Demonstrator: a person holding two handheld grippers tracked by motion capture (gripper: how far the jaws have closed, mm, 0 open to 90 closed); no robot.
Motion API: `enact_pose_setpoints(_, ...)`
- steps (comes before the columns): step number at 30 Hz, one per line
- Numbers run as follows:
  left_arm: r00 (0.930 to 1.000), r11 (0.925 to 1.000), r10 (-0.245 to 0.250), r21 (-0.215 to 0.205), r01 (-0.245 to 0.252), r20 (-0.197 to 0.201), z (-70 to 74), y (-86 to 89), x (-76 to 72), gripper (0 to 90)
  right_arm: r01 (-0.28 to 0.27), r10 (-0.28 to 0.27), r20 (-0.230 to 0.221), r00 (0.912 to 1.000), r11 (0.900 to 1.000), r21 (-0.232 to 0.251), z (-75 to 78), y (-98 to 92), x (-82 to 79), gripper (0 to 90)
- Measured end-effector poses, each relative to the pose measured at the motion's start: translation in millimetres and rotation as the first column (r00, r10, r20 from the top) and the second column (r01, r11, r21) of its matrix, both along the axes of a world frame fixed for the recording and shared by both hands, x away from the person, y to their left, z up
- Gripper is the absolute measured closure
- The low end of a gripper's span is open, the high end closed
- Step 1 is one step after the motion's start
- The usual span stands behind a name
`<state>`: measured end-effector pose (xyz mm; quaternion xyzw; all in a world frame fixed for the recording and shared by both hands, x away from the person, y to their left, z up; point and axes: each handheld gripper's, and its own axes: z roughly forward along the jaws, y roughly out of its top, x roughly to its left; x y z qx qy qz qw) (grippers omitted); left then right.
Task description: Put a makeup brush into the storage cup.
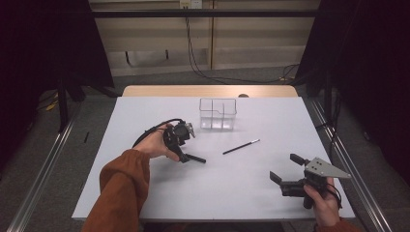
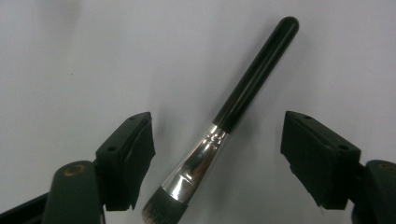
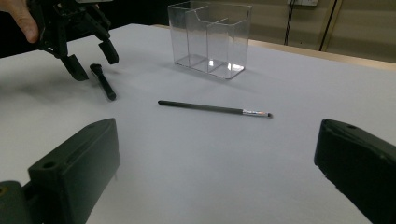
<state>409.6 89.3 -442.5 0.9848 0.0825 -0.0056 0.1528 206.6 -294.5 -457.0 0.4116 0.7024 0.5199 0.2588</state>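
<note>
A thick makeup brush (image 2: 247,88) with a black handle and a silver ferrule lies flat on the white table (image 1: 232,193). My left gripper (image 2: 217,158) points down over the brush, one jaw on each side of the ferrule. The jaws are open and the pads are clear of the brush. In the high view this gripper (image 1: 183,147) is left of centre, above the brush (image 1: 194,158). My right gripper (image 1: 285,168) rests open at the front right with nothing between its jaws. From the right gripper view (image 3: 215,163), the left gripper (image 3: 91,58) and the brush (image 3: 103,81) are at the far left.
A clear plastic organizer (image 1: 218,114) with several compartments stands at the back centre of the table. A thin black liner brush (image 1: 241,147) lies between the organizer and my right gripper. The table's wooden far edge (image 1: 208,91) is behind the organizer.
</note>
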Motion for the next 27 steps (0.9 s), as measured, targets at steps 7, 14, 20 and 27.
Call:
enact_pose_setpoints(7,0.9999,0.9995,-0.013,0.029,0.013,-0.003,-6.7,-0.3,1.1,34.8,-0.002,0.002,0.000,1.0000,1.000,0.000,0.0,0.0,0.0,0.0)
enact_pose_setpoints(14,0.9988,0.9966,-0.044,0.069,0.046,-0.023,-7.3,-4.9,3.9,42.5,-0.003,0.003,0.004,1.0000,1.000,-0.003,0.1,0.0,-0.1,0.0)
enact_pose_setpoints(20,0.9986,0.9946,-0.044,0.093,0.047,-0.029,-6.2,-7.8,4.1,55.3,-0.004,0.004,0.004,1.0000,1.000,-0.001,0.1,-0.4,-0.7,0.0)
enact_pose_setpoints(27,0.9986,0.9933,-0.032,0.110,0.036,-0.042,-5.6,-9.8,4.0,66.5,0.002,-0.002,0.004,1.0000,1.000,0.003,0.2,-0.9,-1.0,0.0)
